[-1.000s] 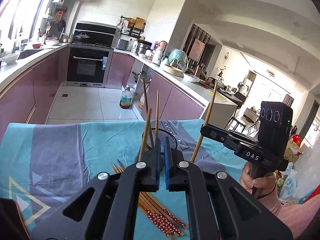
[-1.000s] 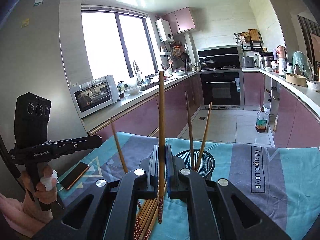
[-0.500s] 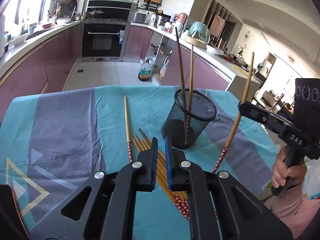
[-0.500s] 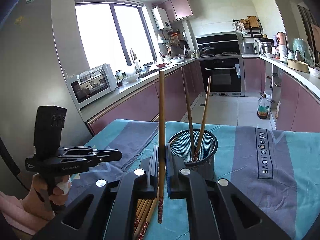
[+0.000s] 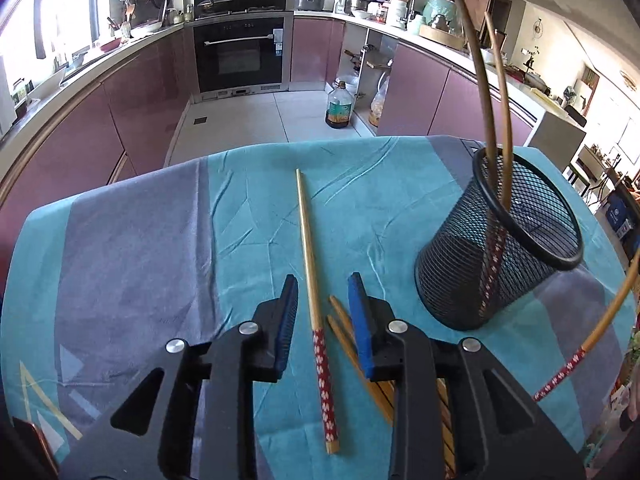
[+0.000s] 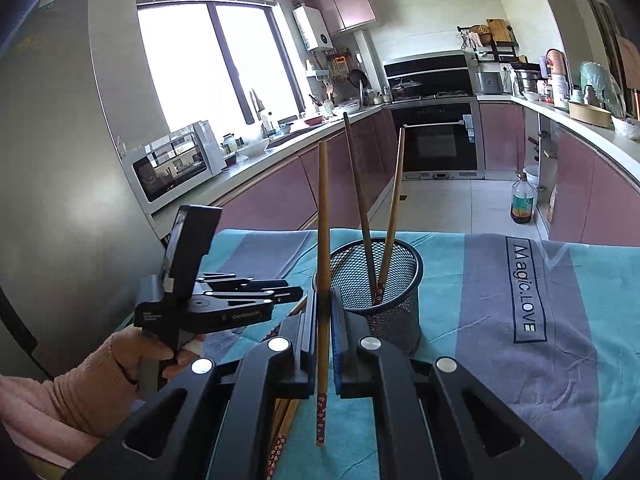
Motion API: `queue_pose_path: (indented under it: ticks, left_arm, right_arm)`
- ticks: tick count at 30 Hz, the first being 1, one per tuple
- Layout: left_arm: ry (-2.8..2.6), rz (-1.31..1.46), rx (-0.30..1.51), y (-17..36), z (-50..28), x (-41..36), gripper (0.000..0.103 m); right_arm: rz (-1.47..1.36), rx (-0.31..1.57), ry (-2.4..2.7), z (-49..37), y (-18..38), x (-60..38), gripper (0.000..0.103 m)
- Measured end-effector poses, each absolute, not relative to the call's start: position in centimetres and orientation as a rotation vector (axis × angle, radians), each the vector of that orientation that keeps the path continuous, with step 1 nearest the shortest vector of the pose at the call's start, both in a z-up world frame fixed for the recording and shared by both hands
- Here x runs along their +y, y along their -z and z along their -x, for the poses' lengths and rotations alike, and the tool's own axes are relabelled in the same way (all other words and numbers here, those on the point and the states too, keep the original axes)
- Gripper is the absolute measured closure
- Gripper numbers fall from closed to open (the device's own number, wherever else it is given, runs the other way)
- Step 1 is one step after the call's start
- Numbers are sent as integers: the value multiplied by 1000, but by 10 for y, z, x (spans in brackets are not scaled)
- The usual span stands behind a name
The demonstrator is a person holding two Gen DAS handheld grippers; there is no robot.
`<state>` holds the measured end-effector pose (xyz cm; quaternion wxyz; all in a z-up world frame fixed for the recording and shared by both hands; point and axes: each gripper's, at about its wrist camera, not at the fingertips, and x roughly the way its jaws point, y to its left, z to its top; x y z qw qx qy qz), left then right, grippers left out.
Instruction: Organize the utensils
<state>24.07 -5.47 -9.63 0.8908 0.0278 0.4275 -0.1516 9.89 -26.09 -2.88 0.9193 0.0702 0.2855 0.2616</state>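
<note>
A black mesh cup (image 5: 504, 240) stands on the teal cloth and holds two chopsticks; it also shows in the right wrist view (image 6: 380, 280). My left gripper (image 5: 322, 292) is open, low over a single chopstick (image 5: 310, 264) lying on the cloth between its jaws. A pile of chopsticks (image 5: 360, 356) lies just right of it. My right gripper (image 6: 323, 312) is shut on an upright chopstick (image 6: 322, 248), held just left of the cup. That chopstick shows at the right edge of the left wrist view (image 5: 592, 340).
A teal and grey tablecloth (image 5: 160, 248) covers the table. A phone (image 5: 28, 444) lies at the near left corner. The left gripper's body and hand (image 6: 208, 300) sit left of the cup. Kitchen counters and an oven lie beyond the table's far edge.
My left gripper let go of its chopstick, which now lies on the cloth, then dropped low and opened over it. My right gripper moved closer to the cup with its chopstick.
</note>
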Motion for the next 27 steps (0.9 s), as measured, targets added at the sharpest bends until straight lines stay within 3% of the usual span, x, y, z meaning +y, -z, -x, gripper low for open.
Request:
queue_pose_path:
  ticks: [11, 17, 27]
  left_arm:
    - [269, -114, 963, 118, -311, -75, 77]
    - [260, -126, 961, 120, -331, -85, 94]
    - [255, -98, 939, 117, -307, -83, 96]
  right_arm:
    - [-164, 606, -536, -108, 34, -264, 97]
    - [-168, 612, -538, -111, 37, -267, 97]
    - [-160, 607, -537, -111, 37, -266, 97]
